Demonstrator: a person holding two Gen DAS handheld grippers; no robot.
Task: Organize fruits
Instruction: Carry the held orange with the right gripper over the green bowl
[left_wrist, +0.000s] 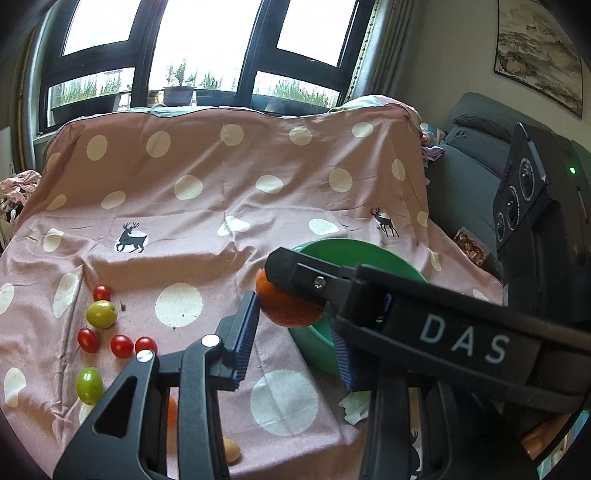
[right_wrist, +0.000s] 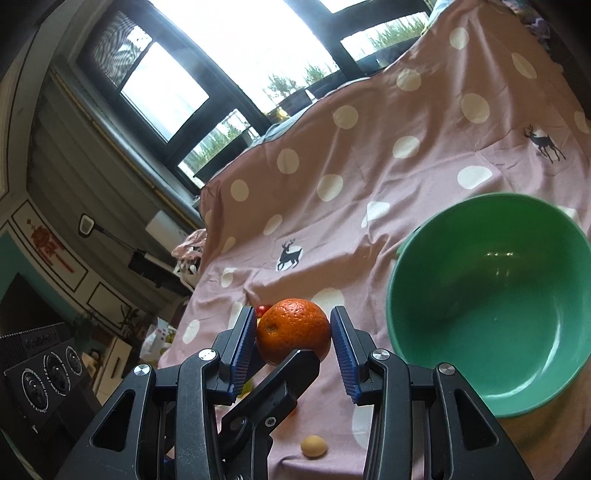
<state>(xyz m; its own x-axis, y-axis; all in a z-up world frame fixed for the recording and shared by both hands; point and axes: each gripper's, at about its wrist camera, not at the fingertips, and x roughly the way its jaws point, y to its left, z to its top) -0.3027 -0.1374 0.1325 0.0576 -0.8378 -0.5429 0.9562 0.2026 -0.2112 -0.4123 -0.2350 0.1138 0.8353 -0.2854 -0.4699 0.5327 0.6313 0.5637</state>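
The orange (right_wrist: 293, 330) is round, with no long axis to speak of. Its stem dimple faces back toward the right wrist camera and slightly left. It sits between the blue ribbed pads (right_wrist: 243, 343) of the right gripper (right_wrist: 293, 315), which close on it from either side, just left of the green bowl (right_wrist: 443, 218). The bowl stands near the right edge of the pink polka-dot cloth (left_wrist: 207, 221), and nothing shows inside it. In the left wrist view the right gripper reaches in from the right at a shallow slant. Its body carries the white letters "DAS" (left_wrist: 463, 338), and one black finger lies over the top of the orange. The left gripper (left_wrist: 295, 321) points forward with its tongs spread wide and holding nothing. Its left pad tip just touches the orange's side, and from the right wrist camera one of its black fingers crosses under the fruit. Lettering on the left gripper's housing is too blurred to read. Toward the cloth's left edge lie four red cherry tomatoes (left_wrist: 122, 346) and two green fruits (left_wrist: 89, 385). A small tan fruit (right_wrist: 314, 446) lies near the front edge.
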